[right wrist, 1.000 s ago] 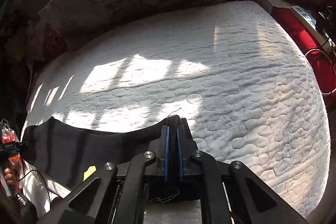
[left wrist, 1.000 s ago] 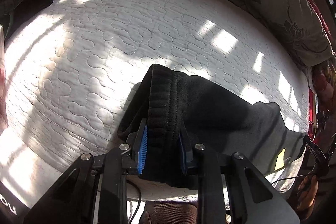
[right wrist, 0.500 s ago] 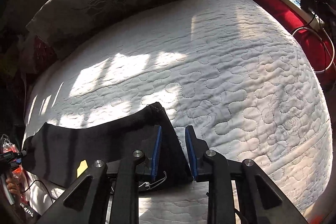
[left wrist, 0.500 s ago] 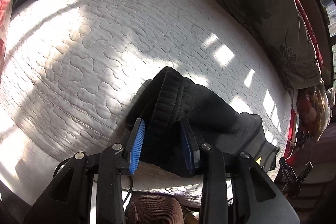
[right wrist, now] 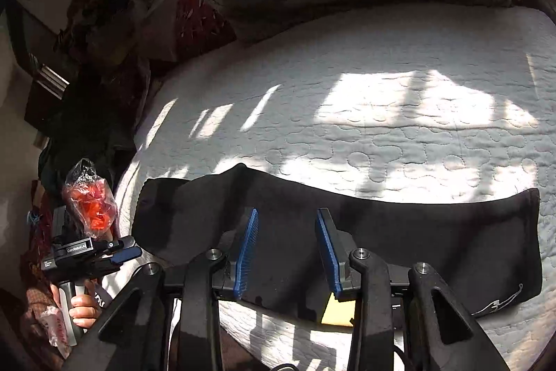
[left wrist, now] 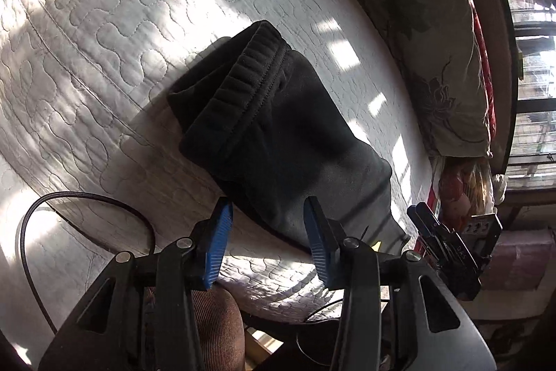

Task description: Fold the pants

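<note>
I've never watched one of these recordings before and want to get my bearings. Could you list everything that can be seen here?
pants: one, black, lying flat along the near edge of the bed, ribbed waistband at one end
quilted bed cover: one, white, under the pants, with sun patches
pillow: one, grey-beige with a dark flower print, at the far side of the bed
plastic bag: one, clear with something red inside, beside the bed
cable: one, black, looping over the near bed edge
left gripper: one, black with blue pads, jaws opening, above the pants, nothing pinched
right gripper: one, black with blue pads, jaws opening, above the pants, nothing pinched
hand: one, holding the left gripper's handle
</note>
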A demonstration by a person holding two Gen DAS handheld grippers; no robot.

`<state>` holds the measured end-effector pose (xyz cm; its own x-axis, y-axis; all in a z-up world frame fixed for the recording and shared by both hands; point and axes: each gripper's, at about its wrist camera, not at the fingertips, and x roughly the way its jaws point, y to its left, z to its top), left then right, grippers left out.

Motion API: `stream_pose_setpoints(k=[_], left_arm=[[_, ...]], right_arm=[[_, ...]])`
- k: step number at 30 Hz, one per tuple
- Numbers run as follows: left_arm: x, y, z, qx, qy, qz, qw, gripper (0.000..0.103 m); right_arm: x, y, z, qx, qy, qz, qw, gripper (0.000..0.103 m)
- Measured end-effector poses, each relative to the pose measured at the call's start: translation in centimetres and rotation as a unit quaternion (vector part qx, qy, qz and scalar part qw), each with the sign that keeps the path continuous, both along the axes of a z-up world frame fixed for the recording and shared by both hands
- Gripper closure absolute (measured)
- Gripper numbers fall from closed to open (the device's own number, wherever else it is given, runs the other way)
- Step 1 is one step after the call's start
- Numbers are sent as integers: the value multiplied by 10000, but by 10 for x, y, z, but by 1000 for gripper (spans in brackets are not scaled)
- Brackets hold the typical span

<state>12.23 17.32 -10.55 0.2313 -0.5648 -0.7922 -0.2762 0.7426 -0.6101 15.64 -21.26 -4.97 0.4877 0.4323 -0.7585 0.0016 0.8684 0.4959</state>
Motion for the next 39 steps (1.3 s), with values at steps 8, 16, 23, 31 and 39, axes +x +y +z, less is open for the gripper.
stream_pose_setpoints(k=[8, 16, 23, 31, 39], left_arm=[[15, 6, -4, -203, 40, 156, 9997, 63], [29, -16, -7, 232, 21, 171, 9996, 84], [19, -5, -27, 517, 105, 88, 9986, 87], [0, 15, 33, 939, -793, -212, 9922, 84], [83, 4, 37, 1488, -854, -904, 9810, 57]], right_arm=[[78, 60, -24, -380, 429, 428, 9974, 66], [94, 87, -44, -717, 733, 1019, 9895, 80], [78, 88, -31, -1270, 275, 1108, 9853, 100], [75, 84, -33, -916, 355, 927, 9908, 88], [92, 57, -31, -156, 414, 436, 9981, 66]])
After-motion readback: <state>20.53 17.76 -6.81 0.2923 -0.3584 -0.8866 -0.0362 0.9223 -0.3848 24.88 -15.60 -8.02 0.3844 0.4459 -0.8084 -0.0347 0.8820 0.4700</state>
